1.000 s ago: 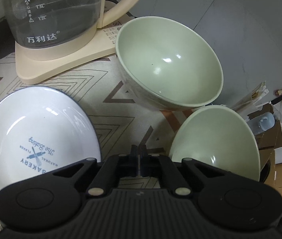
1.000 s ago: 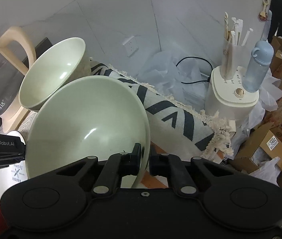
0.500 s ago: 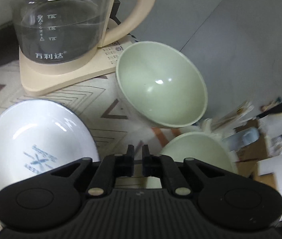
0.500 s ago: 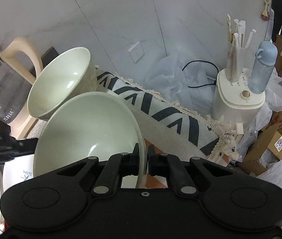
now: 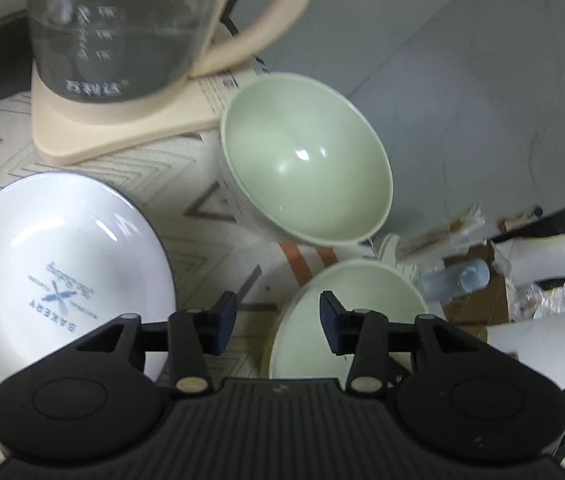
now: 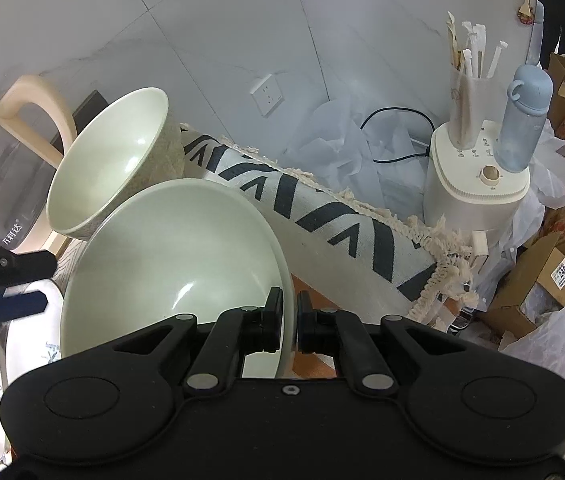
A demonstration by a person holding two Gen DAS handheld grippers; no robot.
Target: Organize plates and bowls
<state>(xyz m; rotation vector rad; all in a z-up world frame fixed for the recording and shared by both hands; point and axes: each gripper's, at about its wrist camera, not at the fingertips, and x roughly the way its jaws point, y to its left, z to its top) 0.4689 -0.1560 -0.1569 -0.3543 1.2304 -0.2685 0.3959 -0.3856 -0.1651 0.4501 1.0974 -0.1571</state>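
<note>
- Left wrist view: the left gripper hangs over the patterned woven cloth, its jaws opening with nothing between them. A glossy white plate printed "BAKERY" lies at lower left; a smooth pale-green bowl sits beside the glass kettle on its cream base.
- Right wrist view: the right gripper pinches the thin rim of the held green bowl — tilted, just beside the other bowl. A carton label reads "2402".
</note>
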